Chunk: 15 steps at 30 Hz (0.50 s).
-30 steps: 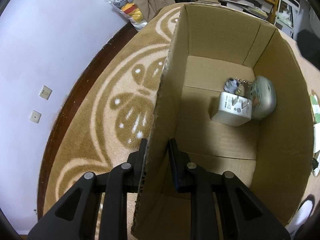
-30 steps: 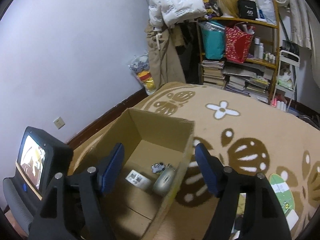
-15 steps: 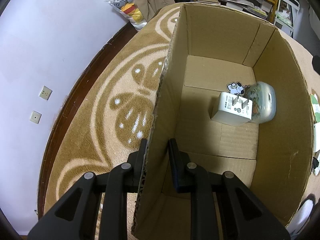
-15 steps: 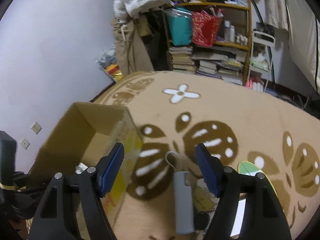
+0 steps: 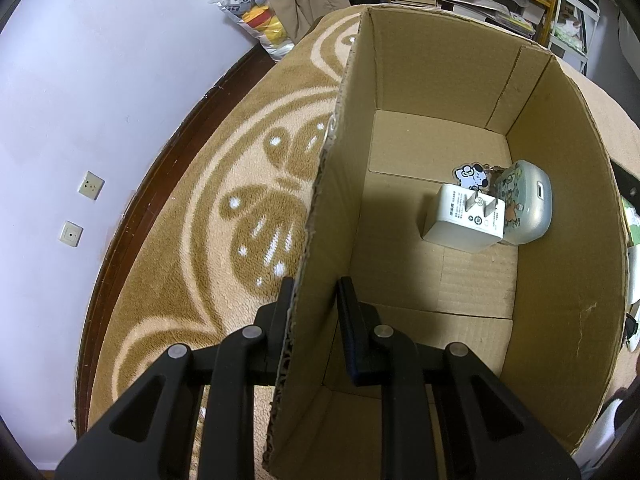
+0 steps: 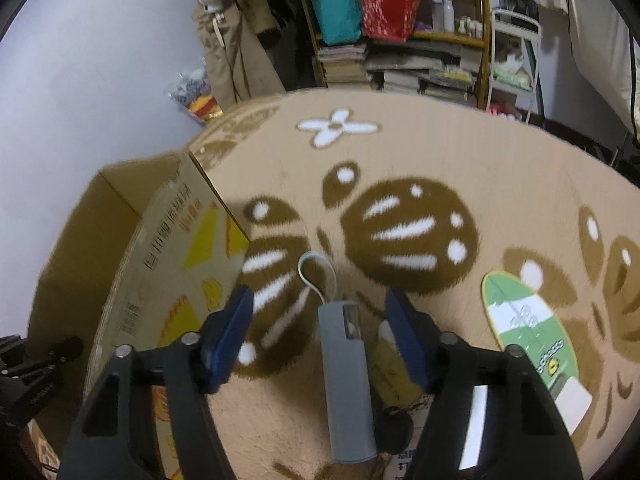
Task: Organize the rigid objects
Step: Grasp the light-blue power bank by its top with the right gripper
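My left gripper (image 5: 314, 300) is shut on the left wall of an open cardboard box (image 5: 344, 184), one finger outside and one inside. In the box lie a white charger plug (image 5: 464, 222), a pale green patterned case (image 5: 524, 208) and a cartoon dog keychain (image 5: 472, 174). My right gripper (image 6: 318, 320) is open and empty, above the rug to the right of the box (image 6: 168, 272). Between its fingers lies a grey stick-shaped device (image 6: 346, 380) with a white loop strap (image 6: 316, 272).
A small black round object (image 6: 396, 426) and a yellowish packet (image 6: 390, 372) lie by the grey device. A green and white oval card (image 6: 524, 320) lies to the right on the brown patterned rug (image 6: 440, 160). Cluttered shelves (image 6: 404, 40) and the wall stand behind.
My right gripper swung right, away from over the box, and came down over the grey device on the rug. The left gripper kept its hold on the box wall.
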Each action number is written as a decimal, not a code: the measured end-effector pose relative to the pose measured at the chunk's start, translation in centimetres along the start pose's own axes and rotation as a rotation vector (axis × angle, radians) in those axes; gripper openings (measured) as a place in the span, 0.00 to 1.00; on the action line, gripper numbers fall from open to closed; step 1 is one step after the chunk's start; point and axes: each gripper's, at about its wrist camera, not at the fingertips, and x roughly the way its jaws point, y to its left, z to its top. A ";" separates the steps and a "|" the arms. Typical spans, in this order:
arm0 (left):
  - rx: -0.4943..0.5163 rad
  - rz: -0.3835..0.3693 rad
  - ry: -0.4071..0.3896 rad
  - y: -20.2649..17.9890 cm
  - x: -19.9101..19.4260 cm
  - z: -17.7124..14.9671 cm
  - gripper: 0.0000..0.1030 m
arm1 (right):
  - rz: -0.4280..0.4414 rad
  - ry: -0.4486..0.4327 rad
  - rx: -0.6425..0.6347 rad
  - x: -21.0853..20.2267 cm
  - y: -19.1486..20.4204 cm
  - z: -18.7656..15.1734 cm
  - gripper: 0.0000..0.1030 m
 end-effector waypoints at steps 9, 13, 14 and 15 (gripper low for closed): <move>-0.001 0.000 0.000 0.0 0.0 0.0 0.19 | -0.024 0.104 0.000 2.2 -0.5 -1.3 0.42; -0.001 0.000 0.000 0.0 0.0 0.0 0.19 | -0.037 0.135 0.005 2.8 -0.4 -1.9 0.38; -0.001 0.000 0.001 0.0 0.0 0.0 0.19 | -0.042 0.139 0.002 3.0 -0.4 -2.0 0.33; 0.000 0.000 0.000 0.0 0.0 0.0 0.19 | -0.044 0.149 0.001 3.1 -0.4 -2.1 0.32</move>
